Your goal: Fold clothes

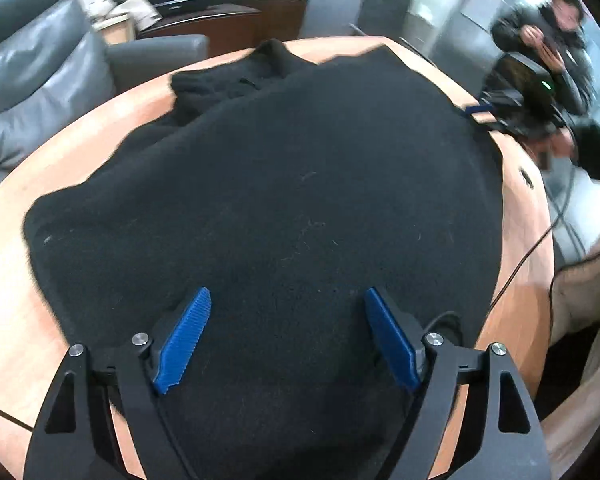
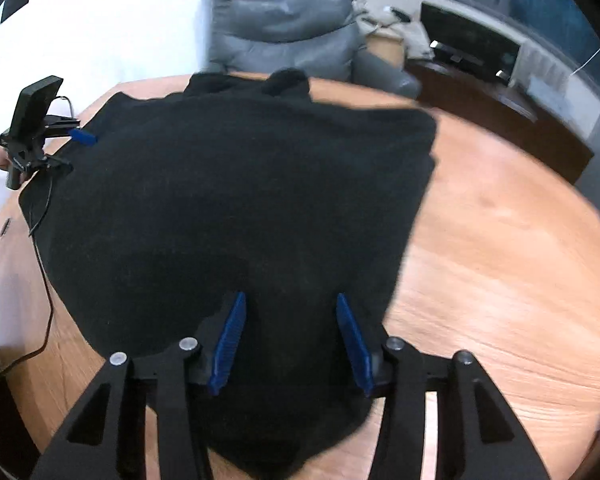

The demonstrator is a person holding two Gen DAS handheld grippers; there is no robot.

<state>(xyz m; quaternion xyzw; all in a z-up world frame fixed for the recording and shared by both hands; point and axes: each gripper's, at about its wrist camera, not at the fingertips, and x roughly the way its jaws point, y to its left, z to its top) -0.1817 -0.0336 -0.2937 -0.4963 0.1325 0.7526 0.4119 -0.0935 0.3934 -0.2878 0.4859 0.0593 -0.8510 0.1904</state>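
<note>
Two grey leather armchairs, or one seen from two sides, stand beyond the far rim of the wooden table (image 2: pixel 500 240); the armchair (image 2: pixel 284 28) sits just behind the cloth's far edge in my right view. Further back there is a low dark cabinet (image 2: pixel 468 48) with a screen on it. In my left view a seated person in a dark jacket (image 1: pixel 548 28) is blurred at the upper right, and a thin black cable (image 1: pixel 528 256) trails across the bare table edge on that side. Nothing lies on top of the cloth between my fingers.

The black garment (image 1: pixel 284 184) is spread almost flat over the middle of the table, covering most of it. Its fabric looks fuzzy, with specks of lint. The far end is bunched into a small heap with a raised fold, while the near part lies smooth. Orange wood shows around it on the left, right and far sides.

My left gripper (image 1: pixel 288 300) hovers over the near part of the garment with its blue ribbed pads spread wide, holding nothing. My right gripper (image 2: pixel 290 304) is likewise spread apart above the cloth's near edge, empty. In my right view the left gripper (image 2: pixel 36 136) appears at the garment's far left corner, its blue tip just at the hem.
</note>
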